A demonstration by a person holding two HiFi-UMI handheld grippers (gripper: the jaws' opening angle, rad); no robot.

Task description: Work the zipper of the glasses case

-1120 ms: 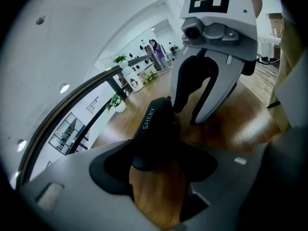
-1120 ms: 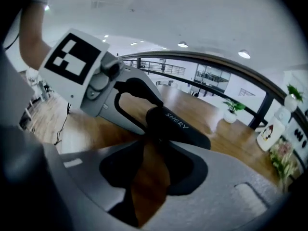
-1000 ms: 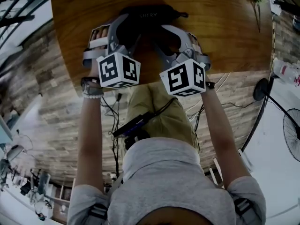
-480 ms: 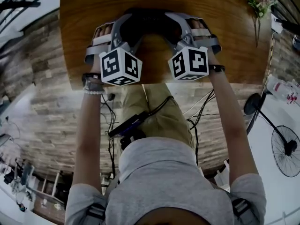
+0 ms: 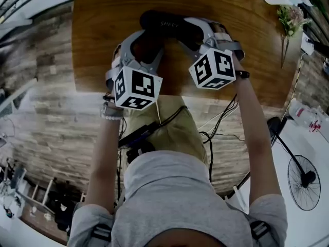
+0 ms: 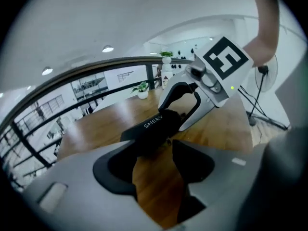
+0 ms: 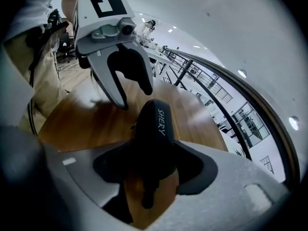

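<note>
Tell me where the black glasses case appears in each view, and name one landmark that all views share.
Head view: the glasses case lies at top centre on the wooden table.
Left gripper view: the case is at the centre, slanting up to the right.
Right gripper view: the case is at the centre, pointing away from the camera.
Shared landmark: the white lettering on the case.

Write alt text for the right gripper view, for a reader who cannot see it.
A black glasses case marked SHERY lies on a wooden table, one end between the right gripper's closing jaws. The left gripper, jaws also closing, stands at its far end.
</note>
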